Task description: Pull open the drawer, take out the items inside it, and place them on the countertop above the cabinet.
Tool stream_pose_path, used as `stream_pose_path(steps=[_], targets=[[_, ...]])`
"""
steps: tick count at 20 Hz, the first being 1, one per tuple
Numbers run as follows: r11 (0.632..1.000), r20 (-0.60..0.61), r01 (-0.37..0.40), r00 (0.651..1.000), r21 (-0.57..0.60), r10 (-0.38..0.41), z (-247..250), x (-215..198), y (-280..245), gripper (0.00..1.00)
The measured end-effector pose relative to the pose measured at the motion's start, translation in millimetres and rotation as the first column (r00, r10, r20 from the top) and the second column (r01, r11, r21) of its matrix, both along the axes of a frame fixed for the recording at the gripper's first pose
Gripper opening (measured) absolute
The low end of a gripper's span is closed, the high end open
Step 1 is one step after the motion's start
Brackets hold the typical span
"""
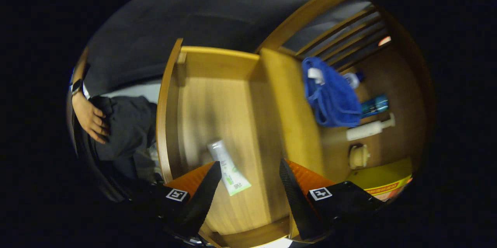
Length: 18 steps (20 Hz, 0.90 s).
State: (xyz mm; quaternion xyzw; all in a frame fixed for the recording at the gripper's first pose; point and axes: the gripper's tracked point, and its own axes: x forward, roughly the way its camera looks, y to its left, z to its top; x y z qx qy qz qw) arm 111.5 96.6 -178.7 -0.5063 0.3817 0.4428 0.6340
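The wooden drawer [217, 104] stands pulled open below me, its bare floor stretching ahead of the fingers. A white tube with green print [229, 168] lies flat on the drawer floor, close to the left finger and just ahead of it. My gripper [248, 176] hovers above the drawer with its fingers spread wide and nothing between them. To the right of the drawer lies the countertop [392, 85], carrying a blue cloth [330, 92], a blue bottle [374, 105], a white pump bottle [369, 129], a small cream container [359, 156] and another white bottle [352, 79].
A person stands left of the drawer in dark clothes, with a hand [91, 118] and a wristwatch [76, 86] showing. A yellow packet [384, 180] lies on the countertop by the right finger. Wooden slats [345, 30] rise behind the countertop.
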Motion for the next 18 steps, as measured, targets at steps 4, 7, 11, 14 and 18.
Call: stream_pose_path(steps=[4,7,11,14,18], targets=[[0.992,-0.203,0.001,0.979,-0.122,-0.026,-19.6,-10.9,-18.9,0.93],[0.993,-0.209,0.024,0.977,-0.118,-0.049,-29.3,7.7,-11.5,0.95],[0.978,-0.281,-0.034,0.959,-0.207,-0.026,-50.5,-4.4,-24.0,0.96],[0.956,-0.285,-0.071,0.958,-0.283,-0.013,-74.0,0.5,-34.3,0.96],[0.954,-0.329,-0.036,0.942,-0.296,-0.067,-78.4,13.9,-37.2,0.96]])
